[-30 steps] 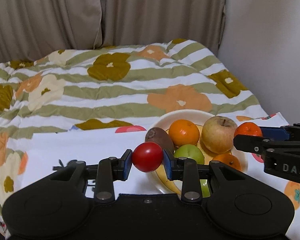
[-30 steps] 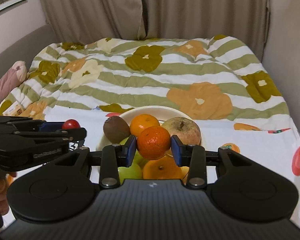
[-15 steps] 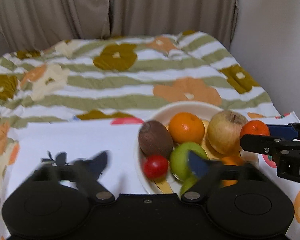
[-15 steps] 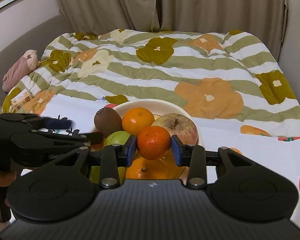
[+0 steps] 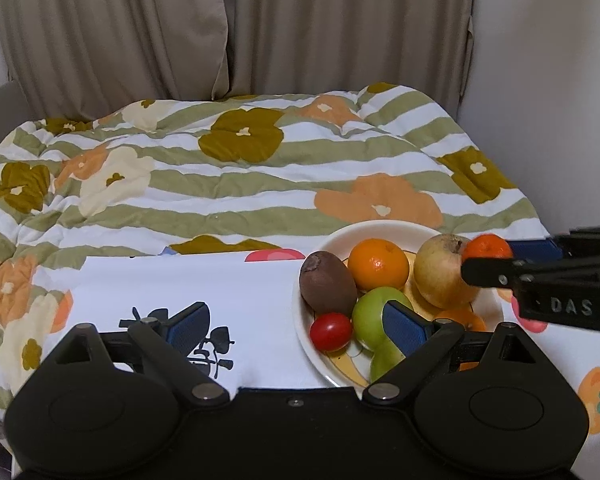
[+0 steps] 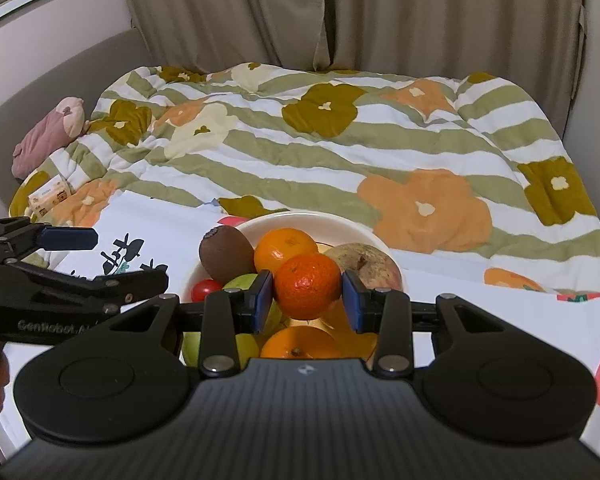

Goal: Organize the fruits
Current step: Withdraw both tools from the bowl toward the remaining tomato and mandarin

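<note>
Left gripper [image 5: 298, 330] spread wide, nothing between pads, jaws just opened. Tomato [image 5: 331, 331] in bowl [image 5: 388, 227], at near-left rim beside kiwi [image 5: 327, 283]. Right gripper [image 6: 308, 294] pinching mandarin [image 6: 308, 286] above bowl.

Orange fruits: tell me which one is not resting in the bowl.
The small mandarin, clamped between the right gripper fingers above the bowl. The larger orange and the other one below lie among the fruit in the bowl.
</note>
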Tool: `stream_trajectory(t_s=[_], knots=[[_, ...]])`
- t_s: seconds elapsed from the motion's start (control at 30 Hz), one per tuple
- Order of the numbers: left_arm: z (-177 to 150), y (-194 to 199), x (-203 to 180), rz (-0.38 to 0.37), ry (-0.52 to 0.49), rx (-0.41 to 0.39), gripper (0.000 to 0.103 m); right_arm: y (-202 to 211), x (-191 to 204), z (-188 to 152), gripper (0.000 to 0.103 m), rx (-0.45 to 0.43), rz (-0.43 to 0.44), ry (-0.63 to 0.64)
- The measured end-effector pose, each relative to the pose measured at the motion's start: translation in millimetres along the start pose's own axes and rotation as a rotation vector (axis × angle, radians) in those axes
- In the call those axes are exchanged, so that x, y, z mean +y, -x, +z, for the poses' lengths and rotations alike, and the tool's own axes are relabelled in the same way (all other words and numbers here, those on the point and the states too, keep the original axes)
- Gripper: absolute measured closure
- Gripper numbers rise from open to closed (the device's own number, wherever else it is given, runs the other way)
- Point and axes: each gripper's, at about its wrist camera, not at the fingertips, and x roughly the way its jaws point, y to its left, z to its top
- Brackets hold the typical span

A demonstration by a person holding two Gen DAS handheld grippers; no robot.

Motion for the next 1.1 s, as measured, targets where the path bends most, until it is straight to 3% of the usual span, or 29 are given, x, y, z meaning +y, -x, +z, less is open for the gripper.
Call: stream_trajectory(t_s=[0.43, 0.5, 0.57, 0.63, 1.1], knots=[[-14.1, 9.7, 5.4, -0.003, -0.016, 0.015, 0.007, -29.8, 11.9, -3.0, 0.049, 0.031, 0.001, 0.06], [-15.9, 10.0, 7.0, -0.007, -0.012, 0.018, 0.007, -29.1, 14.1, -4.4, 0.04, 0.017, 0.009, 0.073], [-18.9, 10.8, 8.5, -0.01, -0.01, 0.021, 0.007, -25.2, 16.2, -5.8, 0.01, -0.006, 0.002, 0.074], [-20.9, 11.7, 9.5, -0.013, -0.012, 0.025, 0.007, -18.0, 17.0, -7.3, 0.003, -0.042, -0.018, 0.059], [-21.5, 35.5, 15.6, -0.056, -0.034, -0.009, 0.007, 23.3, 26.5, -11.8, 0.003, -0.062, -0.1, -0.013]])
